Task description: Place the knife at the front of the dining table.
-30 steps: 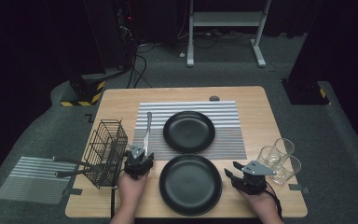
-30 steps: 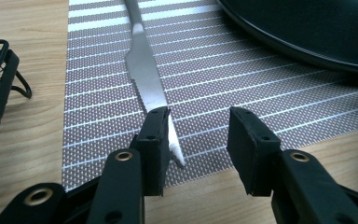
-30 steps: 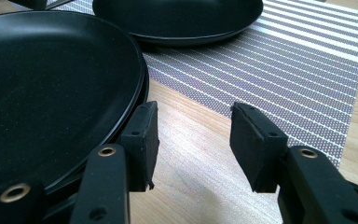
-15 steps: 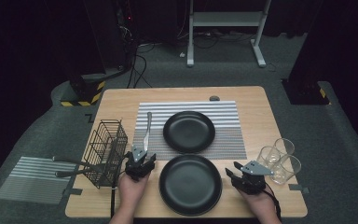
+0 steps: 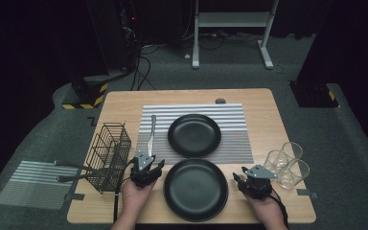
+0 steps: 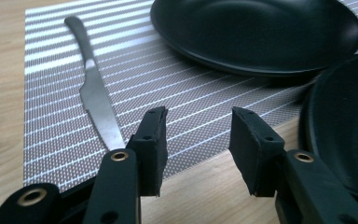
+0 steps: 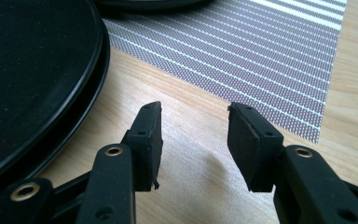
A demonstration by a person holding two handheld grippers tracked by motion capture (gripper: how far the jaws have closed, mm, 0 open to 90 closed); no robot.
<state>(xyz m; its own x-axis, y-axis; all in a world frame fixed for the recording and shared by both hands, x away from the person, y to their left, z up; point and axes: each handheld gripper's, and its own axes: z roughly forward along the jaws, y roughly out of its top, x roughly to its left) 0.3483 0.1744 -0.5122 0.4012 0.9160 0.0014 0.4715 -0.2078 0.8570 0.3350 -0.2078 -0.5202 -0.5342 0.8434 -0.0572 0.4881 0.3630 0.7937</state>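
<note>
Knife (image 6: 94,91) lies just left of the open left hand-held gripper (image 6: 196,140).

Pretty dark room overall; a grey carpeted floor (image 5: 350,143) runs all around the wooden table (image 5: 268,120), which is the one well-lit thing; at 12 o'clock there's a white metal stand (image 5: 232,28) with cables (image 5: 158,50) trailing on the floor beside it; at 10 o'clock a black and yellow hazard-striped base (image 5: 84,98); at 8 o'clock a striped mat (image 5: 31,184) lying on the carpet; black pillars at 10 and 2
</note>
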